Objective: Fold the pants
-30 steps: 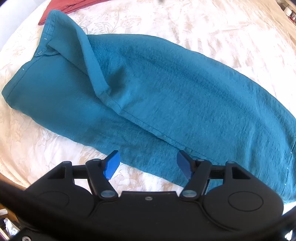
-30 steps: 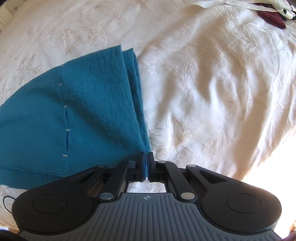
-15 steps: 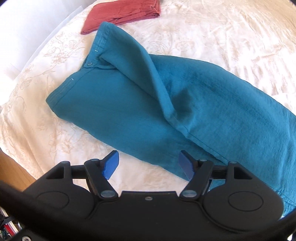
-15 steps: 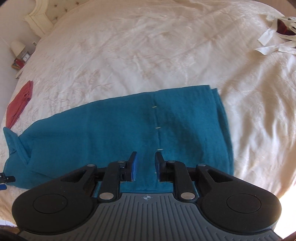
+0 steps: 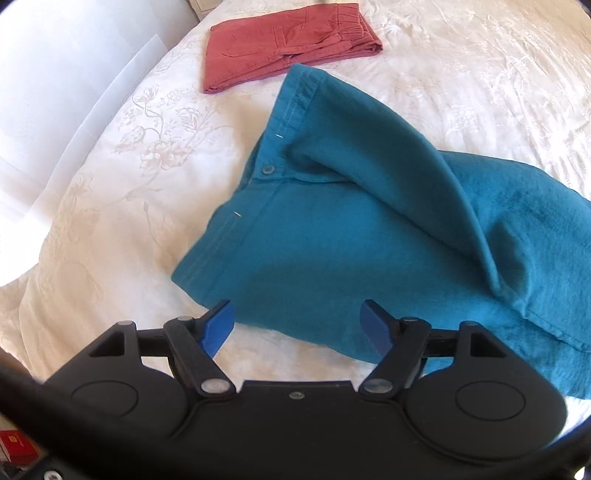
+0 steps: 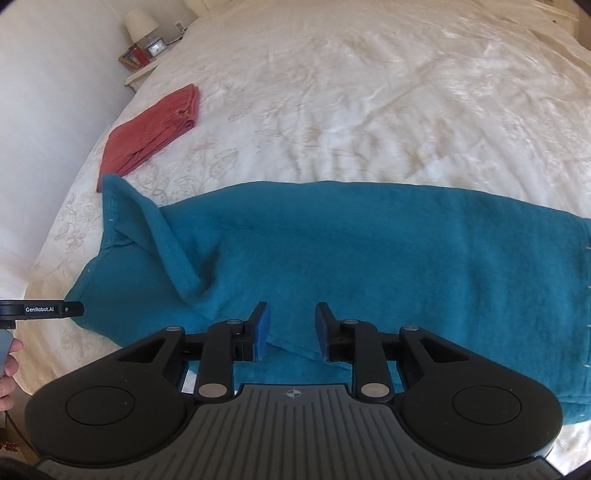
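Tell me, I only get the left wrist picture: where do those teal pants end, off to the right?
Observer: In the right wrist view the teal pants lie stretched sideways across the bed; their hem lies flat at the far right.
Operator: Is the other gripper holding them?
Observer: No. The right gripper hovers over their near edge, jaws opening, nothing pinched between them.
Operator: Anything beyond the red pants?
Observer: A nightstand with a lamp, beside the bed.
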Demonstrator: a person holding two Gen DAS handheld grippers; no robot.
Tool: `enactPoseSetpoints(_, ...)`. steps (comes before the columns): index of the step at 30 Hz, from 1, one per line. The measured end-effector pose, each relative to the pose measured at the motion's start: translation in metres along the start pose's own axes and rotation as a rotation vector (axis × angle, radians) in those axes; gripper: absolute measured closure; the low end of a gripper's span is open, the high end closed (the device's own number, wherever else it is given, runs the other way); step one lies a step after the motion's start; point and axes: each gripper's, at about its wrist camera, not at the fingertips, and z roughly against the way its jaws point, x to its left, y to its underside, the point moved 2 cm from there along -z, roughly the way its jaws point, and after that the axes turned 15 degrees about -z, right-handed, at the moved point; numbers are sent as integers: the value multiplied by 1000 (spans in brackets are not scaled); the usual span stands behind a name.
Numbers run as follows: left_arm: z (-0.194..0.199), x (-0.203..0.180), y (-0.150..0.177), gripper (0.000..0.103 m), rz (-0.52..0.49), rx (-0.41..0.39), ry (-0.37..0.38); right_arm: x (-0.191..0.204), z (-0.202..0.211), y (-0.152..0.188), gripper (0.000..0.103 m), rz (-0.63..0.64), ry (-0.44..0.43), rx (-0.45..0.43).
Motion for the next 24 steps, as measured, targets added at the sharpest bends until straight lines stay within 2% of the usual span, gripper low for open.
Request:
enactPoseSetpoints(5,-29,40,-15,26,-38,2,13,78,-42,1,77,96,-17,23)
enactPoseSetpoints(9,-48,63,-32,26,-55,4,43,125,-71,-8,75,158,-31,19)
enactPoseSetpoints(11,-59,73,-38,25,-71,7,48,143,-84,-13,66,184,-34,19)
enactPoseSetpoints(15,-81,87,-54,25,-85,15,74,170,-111,-22,63,247,-11,19)
enactPoseSetpoints(21,-111,97,-67,25,-78,47,119,190,-159,-25,62,298,55,80)
enactPoseSetpoints(23,-119,100,-69,25,-75,57,121,192,-168,-24,64,306,75,78)
enactPoseSetpoints(24,-123,102,-70,25,-72,61,124,193,-171,-23,69,309,71,84)
